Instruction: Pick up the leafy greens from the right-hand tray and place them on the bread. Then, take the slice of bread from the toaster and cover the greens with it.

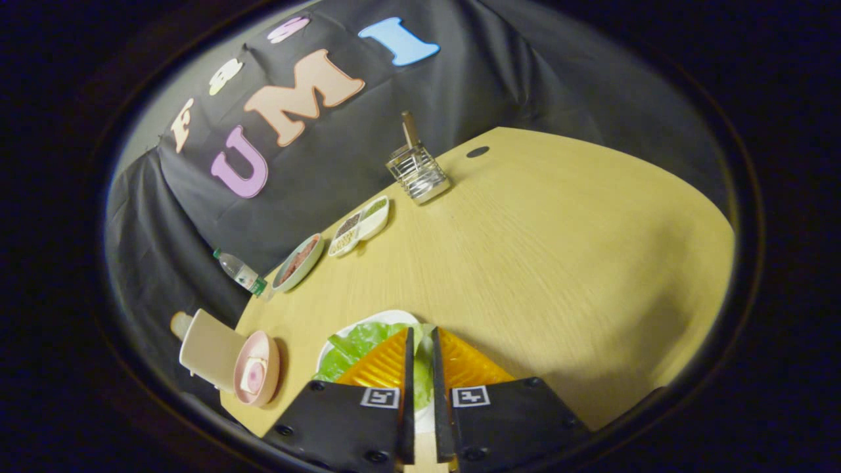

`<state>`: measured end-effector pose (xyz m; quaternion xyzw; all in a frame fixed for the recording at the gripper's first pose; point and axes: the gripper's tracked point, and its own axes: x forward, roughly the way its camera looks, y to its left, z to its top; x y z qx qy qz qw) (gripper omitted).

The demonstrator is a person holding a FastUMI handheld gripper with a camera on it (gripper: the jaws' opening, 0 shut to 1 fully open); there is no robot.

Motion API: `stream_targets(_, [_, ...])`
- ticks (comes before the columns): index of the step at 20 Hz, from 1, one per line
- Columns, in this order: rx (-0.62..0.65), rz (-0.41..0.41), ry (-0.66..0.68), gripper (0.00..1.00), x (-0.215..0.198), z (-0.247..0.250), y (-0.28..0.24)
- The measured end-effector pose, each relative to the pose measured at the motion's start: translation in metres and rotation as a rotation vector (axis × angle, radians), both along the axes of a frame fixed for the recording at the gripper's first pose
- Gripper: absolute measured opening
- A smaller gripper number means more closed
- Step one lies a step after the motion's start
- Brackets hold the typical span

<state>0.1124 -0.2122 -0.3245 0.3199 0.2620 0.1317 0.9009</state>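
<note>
The leafy greens (355,351) lie on a white tray (384,318) right under my fingers. My gripper (420,332) is nearly closed, and a fold of the green leaf fills the narrow gap between both fingers. I cannot tell whether the leaf is off the tray. Off to the left side, a pink plate (257,376) carries a slice of bread (253,376). Next to that plate stands a white toaster (210,351) with a pale slice (179,324) sticking out of it.
Beyond the fingers on the wooden table (558,263) are a green-rimmed dish of reddish food (299,261), a divided white tray (360,226), a wire holder with a stick in it (417,172) and a water bottle (240,271) at the table's edge.
</note>
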Motion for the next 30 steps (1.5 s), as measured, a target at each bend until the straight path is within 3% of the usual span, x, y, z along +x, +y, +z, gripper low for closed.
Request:
stream_targets(10, [-0.011,-0.070,-0.013,0.13,0.000,0.010,-0.013])
stream_targets(11, [-0.023,-0.077,-0.002,0.13,0.019,-0.009,0.000])
stream_targets(12, [-0.029,-0.081,0.003,0.07,0.015,-0.005,-0.004])
stream_targets(17, [-0.040,-0.087,0.003,0.05,0.006,0.004,-0.009])
stream_targets(24, [-0.046,-0.087,-0.078,0.03,-0.004,0.052,-0.001])
stream_targets(30, [-0.060,-0.027,-0.169,0.03,-0.021,0.106,0.035])
